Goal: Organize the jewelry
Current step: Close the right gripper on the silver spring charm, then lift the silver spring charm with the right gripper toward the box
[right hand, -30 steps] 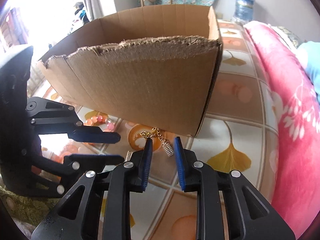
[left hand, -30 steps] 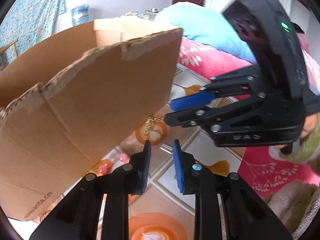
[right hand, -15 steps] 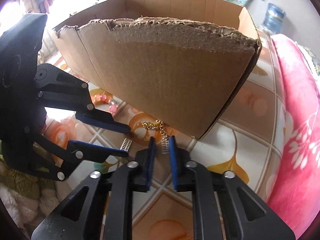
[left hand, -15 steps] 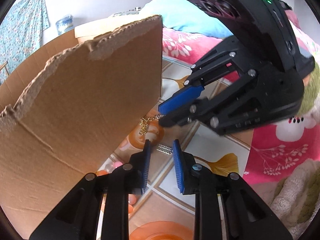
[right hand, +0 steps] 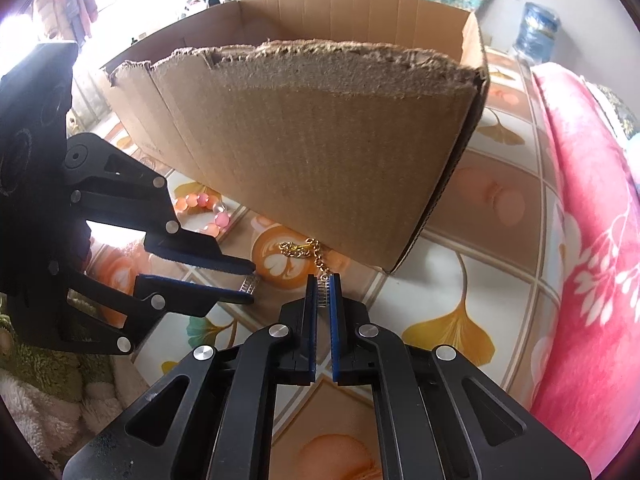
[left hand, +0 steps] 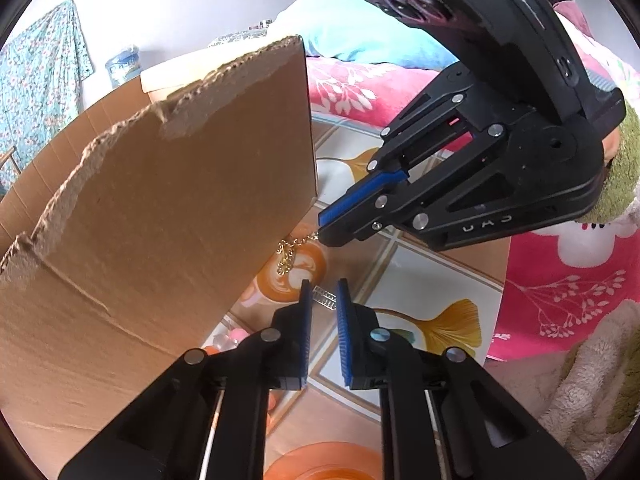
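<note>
My right gripper [right hand: 322,292] is shut on a small ribbed silver piece [right hand: 323,295] at the end of a gold chain [right hand: 298,249]. The chain trails back toward the corner of a torn cardboard box [right hand: 320,152]. In the left wrist view the chain [left hand: 286,254] hangs from the right gripper [left hand: 323,236]. My left gripper [left hand: 325,300] is closing on a second ribbed silver piece [left hand: 326,298], which spans the narrow gap and touches both pads. The same left gripper [right hand: 250,283] shows at the left of the right wrist view. A pink and orange bead bracelet [right hand: 204,210] lies by the box.
The box [left hand: 160,220] stands close on a tablecloth [right hand: 448,332] printed with ginkgo leaves and orange circles. A pink floral blanket [right hand: 592,260] borders the right side. A fuzzy green and beige sleeve [left hand: 592,380] sits behind the right gripper. A water jug [right hand: 536,32] stands far back.
The right jaws have shut on the silver piece at the chain's end. The left jaws have narrowed around the other silver piece. Both grippers rolled slightly and the box looks closer.
</note>
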`<state>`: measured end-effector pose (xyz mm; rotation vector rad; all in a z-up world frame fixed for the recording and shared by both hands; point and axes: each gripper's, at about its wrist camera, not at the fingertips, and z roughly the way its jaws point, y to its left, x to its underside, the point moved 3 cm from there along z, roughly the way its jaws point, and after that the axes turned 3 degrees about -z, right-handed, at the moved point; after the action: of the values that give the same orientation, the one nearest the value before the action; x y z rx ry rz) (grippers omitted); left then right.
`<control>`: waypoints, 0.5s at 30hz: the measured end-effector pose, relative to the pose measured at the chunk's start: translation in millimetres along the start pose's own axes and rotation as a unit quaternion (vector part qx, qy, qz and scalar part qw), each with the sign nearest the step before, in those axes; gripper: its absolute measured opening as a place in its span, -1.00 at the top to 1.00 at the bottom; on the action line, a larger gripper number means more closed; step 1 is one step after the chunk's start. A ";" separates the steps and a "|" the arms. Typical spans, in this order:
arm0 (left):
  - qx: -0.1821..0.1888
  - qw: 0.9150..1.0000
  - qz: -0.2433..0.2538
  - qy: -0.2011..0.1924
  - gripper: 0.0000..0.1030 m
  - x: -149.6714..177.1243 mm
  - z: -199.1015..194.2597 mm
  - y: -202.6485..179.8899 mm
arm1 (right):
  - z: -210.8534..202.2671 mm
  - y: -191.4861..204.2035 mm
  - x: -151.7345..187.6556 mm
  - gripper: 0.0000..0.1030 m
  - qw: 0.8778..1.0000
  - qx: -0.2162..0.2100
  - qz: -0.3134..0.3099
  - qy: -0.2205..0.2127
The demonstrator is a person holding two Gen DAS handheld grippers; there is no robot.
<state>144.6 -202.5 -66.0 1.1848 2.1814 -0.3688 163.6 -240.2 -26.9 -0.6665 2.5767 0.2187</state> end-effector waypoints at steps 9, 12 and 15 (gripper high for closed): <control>-0.005 1.000 -0.006 -0.006 1.00 5.7 1.4 -1.6 | -24.3 -5.1 -0.2 0.93 1.000 0.008 0.010 -0.018; -0.005 1.000 -0.008 -0.005 1.00 7.7 0.2 -2.9 | -30.1 -5.2 1.0 0.93 0.999 0.013 0.017 -0.024; -0.004 1.000 -0.025 -0.001 0.99 6.9 -2.9 -0.7 | -35.0 -8.3 5.4 0.93 0.999 0.022 0.027 -0.030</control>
<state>140.1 -196.9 -68.2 1.1265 2.2113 -0.3814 149.6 -258.8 1.0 -0.5660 2.5370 0.1958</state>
